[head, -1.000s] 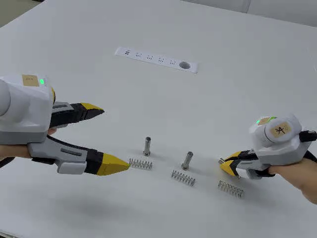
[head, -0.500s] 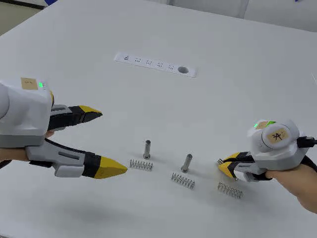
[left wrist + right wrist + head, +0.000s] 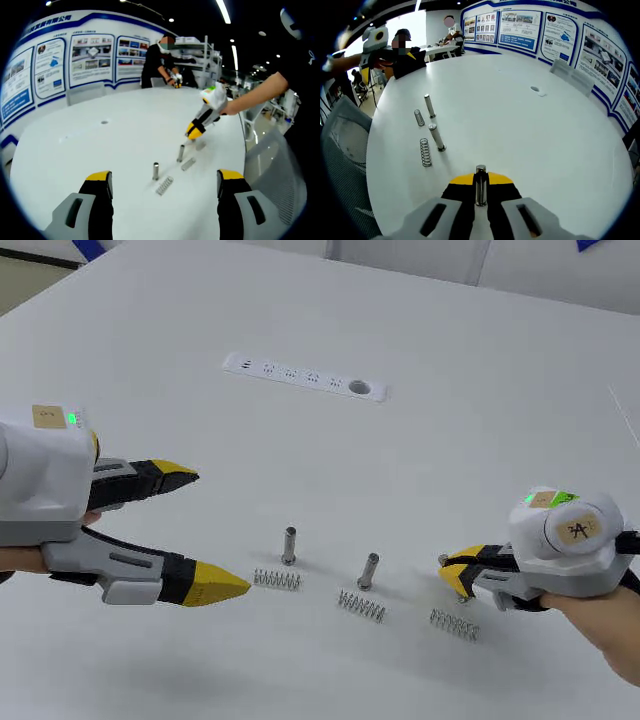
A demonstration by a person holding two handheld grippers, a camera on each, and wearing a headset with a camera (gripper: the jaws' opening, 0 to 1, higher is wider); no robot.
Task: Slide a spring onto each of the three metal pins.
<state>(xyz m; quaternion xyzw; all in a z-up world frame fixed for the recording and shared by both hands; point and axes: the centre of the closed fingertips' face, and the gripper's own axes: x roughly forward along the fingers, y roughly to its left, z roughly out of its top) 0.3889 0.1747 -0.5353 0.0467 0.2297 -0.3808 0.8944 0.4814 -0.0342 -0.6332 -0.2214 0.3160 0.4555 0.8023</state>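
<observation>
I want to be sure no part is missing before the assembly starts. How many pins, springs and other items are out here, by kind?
Pins: 3, two standing, one held in the right gripper
Springs: 3, lying loose
Power strip: 1
Total: 7
</observation>
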